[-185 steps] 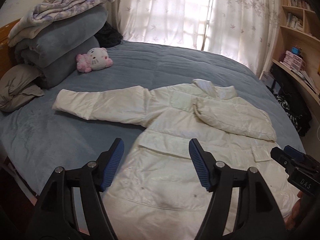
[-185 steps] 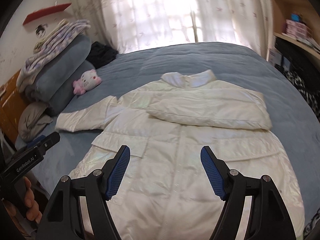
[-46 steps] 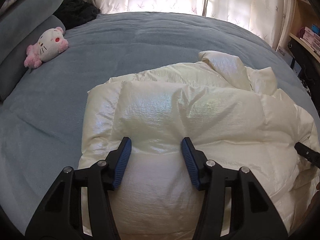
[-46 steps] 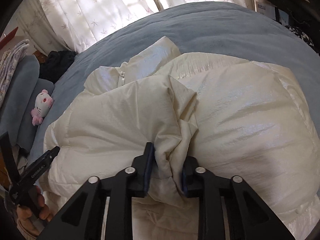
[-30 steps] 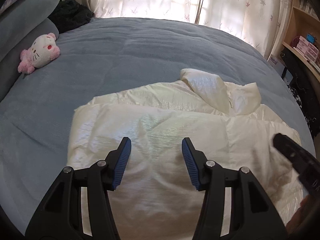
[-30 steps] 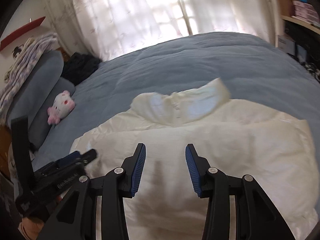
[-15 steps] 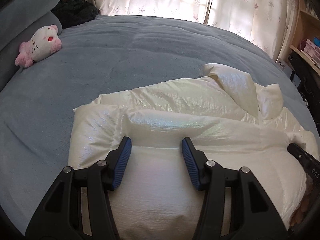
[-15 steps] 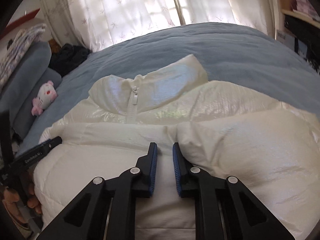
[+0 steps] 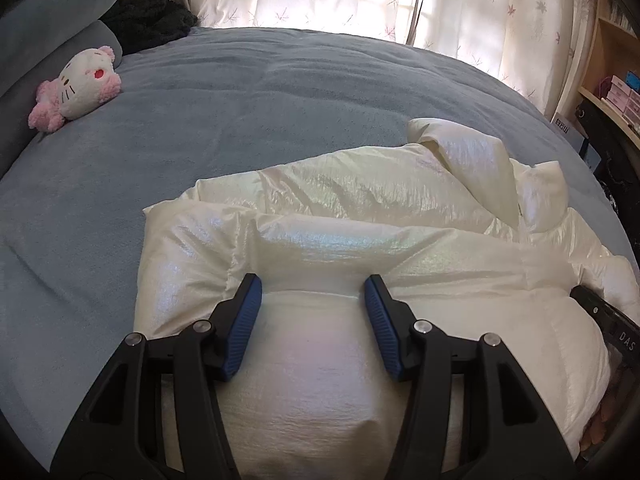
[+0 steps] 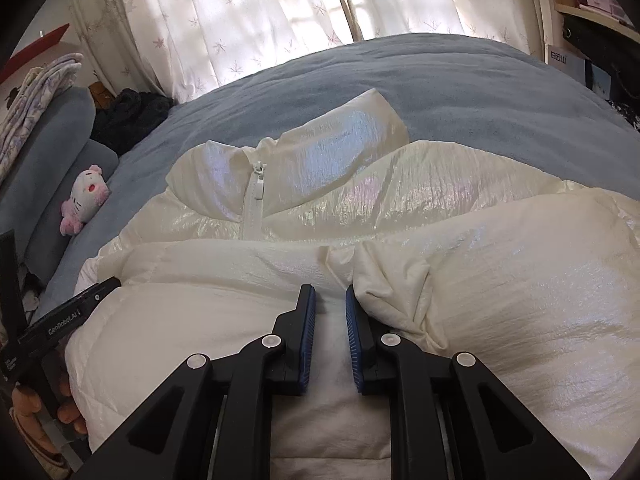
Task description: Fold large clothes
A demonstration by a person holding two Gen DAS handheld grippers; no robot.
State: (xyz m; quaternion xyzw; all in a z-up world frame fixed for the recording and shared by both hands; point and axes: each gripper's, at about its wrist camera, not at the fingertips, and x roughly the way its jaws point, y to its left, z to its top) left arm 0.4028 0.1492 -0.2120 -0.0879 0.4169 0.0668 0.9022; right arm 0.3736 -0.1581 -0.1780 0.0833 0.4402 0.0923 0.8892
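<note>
The white jacket [image 9: 360, 240] lies folded on the bed [image 9: 240, 100]. The left gripper [image 9: 312, 292] rests on it, jaws apart; the right gripper [image 10: 330, 296] has jaws nearly together, gripping nothing.

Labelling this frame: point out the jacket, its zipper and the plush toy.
jacket [image 9: 320, 248], left wrist view, folded top layer.
zipper [image 10: 253, 204], right wrist view, strip below the pull.
plush toy [image 9: 82, 88], left wrist view, its face.

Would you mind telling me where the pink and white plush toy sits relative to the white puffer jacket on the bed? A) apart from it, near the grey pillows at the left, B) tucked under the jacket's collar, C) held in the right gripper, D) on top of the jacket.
A: the plush toy lies on the blue bedspread by the grey pillows, well clear of the white puffer jacket.
</note>
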